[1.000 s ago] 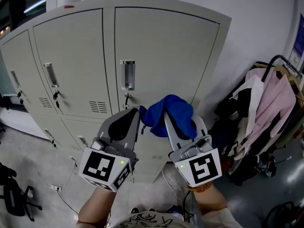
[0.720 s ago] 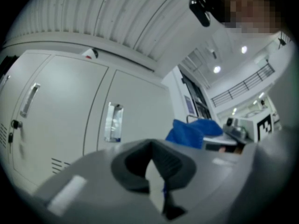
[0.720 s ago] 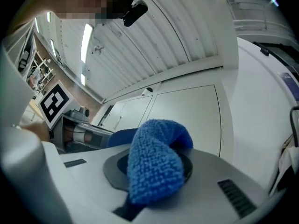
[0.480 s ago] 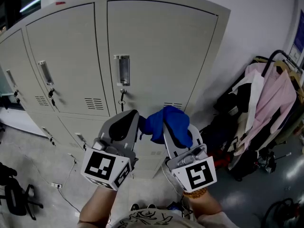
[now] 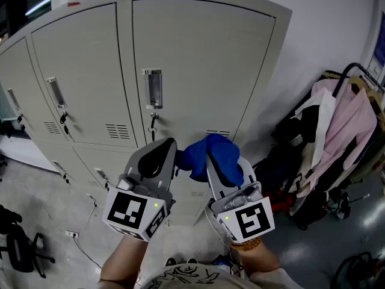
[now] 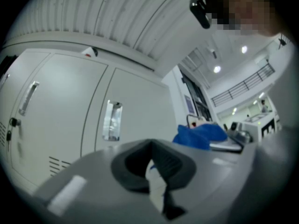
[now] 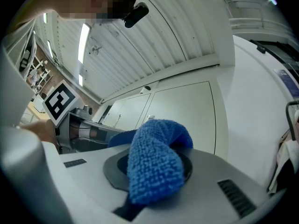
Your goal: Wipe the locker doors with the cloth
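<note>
**Cloth in the right claw, before the lockers**

The right claw (image 5: 214, 161) is clenched on a blue cloth (image 5: 201, 154). In the right gripper view the cloth (image 7: 154, 167) bulges out from between the jaws and folds down over them, hiding the tips. The left claw (image 5: 169, 144) sits just beside it, to its left. Its jaws are drawn together with only a thin pale sliver between them, and they grasp nothing. The cloth's edge reaches the left claw's tip in the head view; whether the two touch cannot be told.

Both claws point at a bank of grey lockers (image 5: 198, 59). The cloth is raised in front of the right-hand door (image 5: 210, 83), below its handle (image 5: 152, 88) and the keys (image 5: 153, 123) hanging under it. The right gripper view shows the door standing beyond the cloth, so the cloth looks clear of the metal, though this is not certain. From the left gripper view the same handle (image 6: 112, 120) lies ahead and the cloth (image 6: 201, 136) off to the right.

The next door to the left (image 5: 78, 71) has its own handle (image 5: 55, 91) and vent slots (image 5: 118, 130). To the right of the lockers, against the white wall (image 5: 325, 23), a rack (image 5: 352, 80) carries a pink garment (image 5: 349, 131) and dark clothes. A cable (image 5: 81, 224) trails over the floor (image 5: 36, 191) at the lower left.
</note>
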Motion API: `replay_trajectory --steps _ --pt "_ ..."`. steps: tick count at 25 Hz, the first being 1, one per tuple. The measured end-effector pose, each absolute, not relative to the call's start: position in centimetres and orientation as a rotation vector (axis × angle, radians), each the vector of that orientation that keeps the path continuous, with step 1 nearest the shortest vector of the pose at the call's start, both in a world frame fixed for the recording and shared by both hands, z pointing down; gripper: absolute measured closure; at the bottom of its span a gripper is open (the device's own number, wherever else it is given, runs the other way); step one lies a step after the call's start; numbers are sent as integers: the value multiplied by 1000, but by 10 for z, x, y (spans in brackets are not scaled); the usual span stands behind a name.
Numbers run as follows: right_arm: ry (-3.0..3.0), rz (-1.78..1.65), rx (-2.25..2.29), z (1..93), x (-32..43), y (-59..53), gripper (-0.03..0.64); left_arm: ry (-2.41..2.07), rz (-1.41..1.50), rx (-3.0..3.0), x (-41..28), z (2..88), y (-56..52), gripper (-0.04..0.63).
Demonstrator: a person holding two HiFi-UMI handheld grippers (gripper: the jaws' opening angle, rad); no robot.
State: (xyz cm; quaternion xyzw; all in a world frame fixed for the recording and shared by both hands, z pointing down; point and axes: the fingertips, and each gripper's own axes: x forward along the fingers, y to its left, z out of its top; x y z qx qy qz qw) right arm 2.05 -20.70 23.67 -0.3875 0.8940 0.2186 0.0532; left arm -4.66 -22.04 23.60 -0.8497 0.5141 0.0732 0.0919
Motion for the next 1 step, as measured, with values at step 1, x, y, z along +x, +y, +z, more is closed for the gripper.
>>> replay_trajectory --steps 1 --pt "2715 663 -1178 236 21 -208 594 1527 218 -2522 -46 235 -221 594"
